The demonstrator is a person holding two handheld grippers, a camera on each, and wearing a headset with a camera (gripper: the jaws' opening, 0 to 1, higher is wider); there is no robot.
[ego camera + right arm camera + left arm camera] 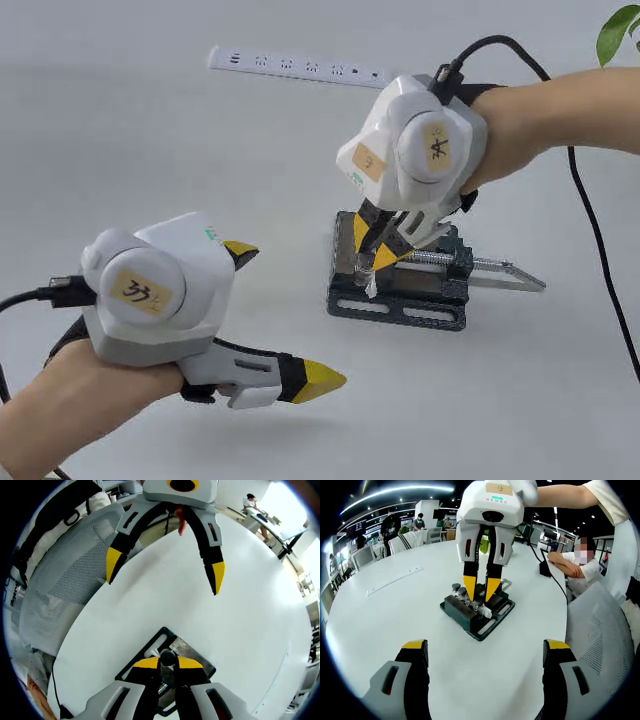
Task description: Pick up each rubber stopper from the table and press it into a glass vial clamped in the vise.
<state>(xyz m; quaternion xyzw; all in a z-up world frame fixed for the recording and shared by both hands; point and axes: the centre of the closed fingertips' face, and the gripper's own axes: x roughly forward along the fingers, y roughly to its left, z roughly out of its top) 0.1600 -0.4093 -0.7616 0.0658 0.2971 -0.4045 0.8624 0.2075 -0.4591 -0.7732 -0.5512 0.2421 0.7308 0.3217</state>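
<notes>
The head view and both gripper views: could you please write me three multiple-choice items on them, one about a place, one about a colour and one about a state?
1. Where are the right tongs?
A. Over the vise
B. On a shelf
C. Inside a drawer

2. What colour are the tongs' tips?
A. Red
B. Yellow
C. Blue

3. How do the left tongs stand?
A. Shut on a cloth
B. Shut on a pen
C. Open, holding nothing

Answers:
1 A: the right tongs point down onto the vise, closed around a dark stopper.
2 B: each tip in view is yellow.
3 C: the left gripper view shows the left tongs spread wide, with bare table between them.
</notes>
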